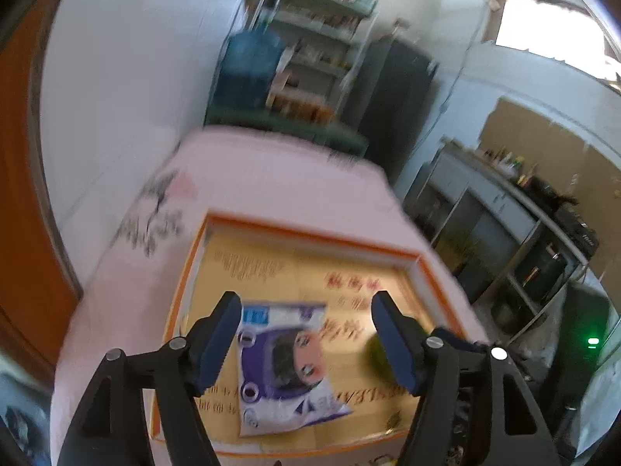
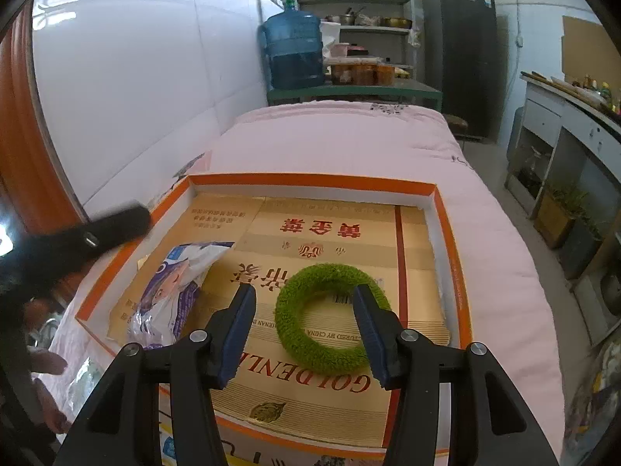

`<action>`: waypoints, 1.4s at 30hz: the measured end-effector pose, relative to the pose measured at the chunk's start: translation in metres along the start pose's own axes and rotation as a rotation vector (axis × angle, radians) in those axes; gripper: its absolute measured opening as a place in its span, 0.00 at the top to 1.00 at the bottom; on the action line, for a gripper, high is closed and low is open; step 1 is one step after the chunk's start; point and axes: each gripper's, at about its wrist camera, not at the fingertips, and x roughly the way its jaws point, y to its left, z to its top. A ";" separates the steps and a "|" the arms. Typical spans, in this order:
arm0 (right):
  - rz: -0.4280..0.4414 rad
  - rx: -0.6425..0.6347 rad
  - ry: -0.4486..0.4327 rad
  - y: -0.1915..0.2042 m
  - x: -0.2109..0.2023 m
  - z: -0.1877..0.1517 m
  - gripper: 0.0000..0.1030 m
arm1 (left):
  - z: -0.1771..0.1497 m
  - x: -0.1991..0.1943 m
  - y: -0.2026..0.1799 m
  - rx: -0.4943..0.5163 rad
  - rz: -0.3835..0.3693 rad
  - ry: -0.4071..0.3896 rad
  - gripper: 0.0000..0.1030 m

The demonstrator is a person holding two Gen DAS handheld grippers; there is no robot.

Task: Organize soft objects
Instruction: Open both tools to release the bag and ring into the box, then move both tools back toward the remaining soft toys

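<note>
A shallow orange-rimmed cardboard box (image 2: 310, 181) lies on a pink bed, lined with gold printed card. A fuzzy green ring (image 2: 310, 353) lies inside it at the right. A white and purple plastic packet (image 2: 174, 283) lies inside at the left. My right gripper (image 2: 304, 334) is open and empty, its fingers either side of the ring's right half, above it. My left gripper (image 1: 306, 345) is open and empty over the packet (image 1: 285, 365); the view is blurred. The green ring (image 1: 374, 349) peeks beside its right finger. The left gripper shows as a dark shape (image 2: 116, 229) in the right wrist view.
The pink bedcover (image 2: 349, 143) stretches beyond the box (image 1: 310, 233). A white wall (image 2: 136, 77) runs along the left. A blue water jug (image 2: 293, 50), shelves and a dark fridge (image 2: 460, 58) stand past the bed. A counter (image 2: 574, 124) lines the right.
</note>
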 end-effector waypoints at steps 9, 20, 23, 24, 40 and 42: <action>0.002 0.019 -0.091 -0.004 -0.029 -0.004 0.48 | 0.005 -0.056 -0.030 0.149 -0.032 -0.231 0.31; -0.019 -0.030 -0.130 0.023 -0.089 -0.020 0.48 | 0.005 -0.093 -0.044 0.201 -0.045 -0.219 0.31; -0.007 -0.043 -0.123 0.029 -0.107 -0.026 0.48 | 0.007 -0.103 -0.051 0.206 -0.075 -0.219 0.31; -0.010 -0.047 -0.127 0.030 -0.113 -0.026 0.48 | 0.008 -0.106 -0.053 0.203 -0.085 -0.220 0.31; 0.034 -0.064 -0.132 0.054 -0.185 -0.070 0.48 | -0.039 -0.168 -0.047 0.159 -0.009 -0.186 0.31; 0.039 -0.077 -0.131 0.059 -0.190 -0.076 0.48 | -0.047 -0.173 -0.045 0.158 0.002 -0.173 0.31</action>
